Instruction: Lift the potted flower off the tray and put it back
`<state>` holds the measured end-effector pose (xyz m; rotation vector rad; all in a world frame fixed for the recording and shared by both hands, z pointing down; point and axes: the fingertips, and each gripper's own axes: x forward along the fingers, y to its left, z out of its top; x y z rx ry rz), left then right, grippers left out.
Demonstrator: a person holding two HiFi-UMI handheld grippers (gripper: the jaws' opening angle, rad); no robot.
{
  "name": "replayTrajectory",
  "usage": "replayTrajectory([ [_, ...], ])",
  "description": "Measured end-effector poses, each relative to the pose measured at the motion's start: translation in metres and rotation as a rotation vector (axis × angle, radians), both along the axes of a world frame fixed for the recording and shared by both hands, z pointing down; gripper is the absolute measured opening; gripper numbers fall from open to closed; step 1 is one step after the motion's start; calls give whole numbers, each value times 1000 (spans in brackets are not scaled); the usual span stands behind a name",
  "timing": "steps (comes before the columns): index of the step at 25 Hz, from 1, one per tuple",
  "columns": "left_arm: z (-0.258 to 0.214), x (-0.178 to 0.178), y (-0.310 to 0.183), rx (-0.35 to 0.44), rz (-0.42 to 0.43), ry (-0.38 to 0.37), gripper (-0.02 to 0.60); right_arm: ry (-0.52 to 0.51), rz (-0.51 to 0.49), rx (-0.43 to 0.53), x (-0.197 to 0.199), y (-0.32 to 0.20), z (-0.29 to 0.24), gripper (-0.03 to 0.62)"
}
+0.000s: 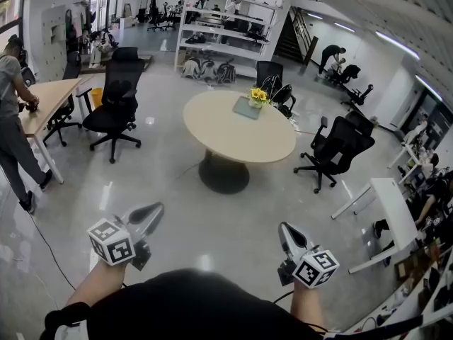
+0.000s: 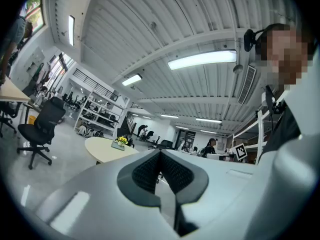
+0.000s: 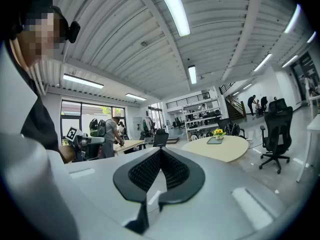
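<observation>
While it stands upright, stem vertical, the potted flower sits on its tray at the round table's far edge. Left gripper and right gripper are both clenched empty, well apart from it. Glossy floor, office chairs.

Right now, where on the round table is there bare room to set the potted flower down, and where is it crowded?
The round table is bare across its near half and both sides, from the tray to the near rim. Crowded only at the far edge: tray and potted flower together, black chairs close behind.
</observation>
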<state>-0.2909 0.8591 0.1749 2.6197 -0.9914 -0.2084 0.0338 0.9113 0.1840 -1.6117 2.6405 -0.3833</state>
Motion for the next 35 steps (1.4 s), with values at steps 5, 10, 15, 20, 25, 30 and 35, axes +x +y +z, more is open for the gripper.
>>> replayTrajectory([
  [5, 6, 35, 7, -7, 14, -11, -8, 0, -13, -7, 28, 11, 7, 14],
  [10, 10, 75, 10, -19, 35, -25, -8, -8, -22, -13, 58, 17, 12, 14],
  [15, 16, 102, 10, -35, 53, -43, -8, -24, -18, -23, 82, 18, 22, 14],
  [20, 18, 110, -3, -44, 66, -44, -8, -30, -4, -46, 89, 8, 31, 14],
  [25, 27, 93, -37, -53, 85, -24, -8, -13, 8, -57, 71, -21, 33, 14],
  [30, 26, 55, -96, -37, 112, 1, -8, 23, 30, -50, 30, -74, 23, 14],
  [35, 14, 6, -168, 3, 142, -3, -8, 30, 54, -36, -21, -141, 8, 14],
])
